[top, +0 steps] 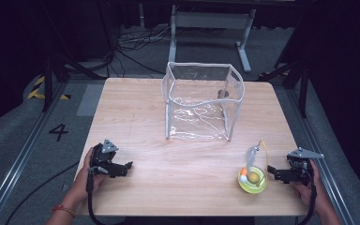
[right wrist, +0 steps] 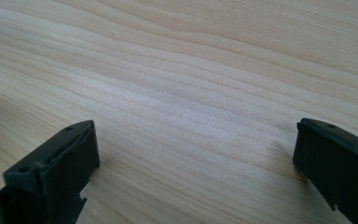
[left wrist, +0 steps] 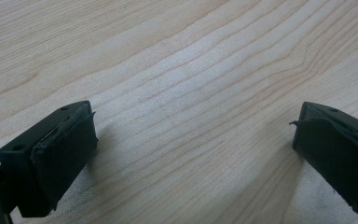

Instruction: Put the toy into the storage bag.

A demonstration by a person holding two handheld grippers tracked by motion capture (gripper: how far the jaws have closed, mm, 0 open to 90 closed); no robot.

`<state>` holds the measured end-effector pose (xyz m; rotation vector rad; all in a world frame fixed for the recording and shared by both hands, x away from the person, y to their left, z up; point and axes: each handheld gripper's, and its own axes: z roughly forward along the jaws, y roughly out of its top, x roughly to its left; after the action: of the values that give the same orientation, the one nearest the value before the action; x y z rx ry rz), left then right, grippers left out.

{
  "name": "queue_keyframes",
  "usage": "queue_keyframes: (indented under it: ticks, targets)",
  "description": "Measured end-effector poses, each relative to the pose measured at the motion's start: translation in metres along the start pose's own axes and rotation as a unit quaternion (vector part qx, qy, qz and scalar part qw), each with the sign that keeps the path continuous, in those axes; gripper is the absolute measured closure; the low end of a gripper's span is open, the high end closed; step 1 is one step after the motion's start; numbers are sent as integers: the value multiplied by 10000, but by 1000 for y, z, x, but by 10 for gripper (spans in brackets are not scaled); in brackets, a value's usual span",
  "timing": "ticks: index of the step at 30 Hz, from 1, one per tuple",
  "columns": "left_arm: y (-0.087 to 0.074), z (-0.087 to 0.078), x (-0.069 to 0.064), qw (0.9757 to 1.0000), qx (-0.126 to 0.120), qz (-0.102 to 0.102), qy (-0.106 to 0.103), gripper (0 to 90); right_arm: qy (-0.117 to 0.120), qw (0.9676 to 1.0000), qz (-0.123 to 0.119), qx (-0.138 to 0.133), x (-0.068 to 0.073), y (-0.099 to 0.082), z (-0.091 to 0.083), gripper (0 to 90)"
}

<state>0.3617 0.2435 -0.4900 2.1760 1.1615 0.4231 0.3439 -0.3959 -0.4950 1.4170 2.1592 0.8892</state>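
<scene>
Only one mark reads — a black "4" (top: pixel 58 131) on the floor — while left gripper (top: pixel 124 168) and right gripper (top: pixel 273 171) rest released.

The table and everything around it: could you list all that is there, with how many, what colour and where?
Table: one, light wood, centre of the high view.
Clear bag: one, see-through plastic with pale edging, standing open at the far middle of the table.
Toy: one, a yellow-green ring with an orange and white ball, a grey piece and an orange string, near right of the table, just in front of the right tongs.
Metal frame: one, grey, on the floor beyond the table.
Cables: several, dark, on the floor behind the table.
Number 4: one, black, on the floor left of the table.
Left tongs: black, open, near left edge.
Right tongs: black, open, near right edge.
</scene>
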Motion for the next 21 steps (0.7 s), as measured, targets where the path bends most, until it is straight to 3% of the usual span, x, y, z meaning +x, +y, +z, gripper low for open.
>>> queue_keyframes:
  ticks: [7, 10, 12, 16, 19, 21]
  targets:
    - [-6, -6, -4, 9997, 32, 189, -153, 15, 188, 9996, -182, 139, -4, -1, -4, 2]
    - [-7, -7, -4, 9995, 45, 232, -213, 4, 179, 9993, -191, 285, -4, 2, -5, 3]
    - [-6, -6, -4, 9992, 51, 296, -246, 4, 283, 9975, -333, 560, -6, 5, -7, 7]
    - [-5, -4, -4, 9994, 41, 250, -246, 3, 355, 9958, -482, 695, -7, 9, -15, 211]
    - [-5, -5, -5, 9995, 32, 221, -230, 5, 281, 9937, -678, 849, -3, 13, -24, 164]
    - [-5, -5, -5, 9995, 31, 223, -213, 6, 482, 9928, -776, 770, 0, 17, -31, 217]
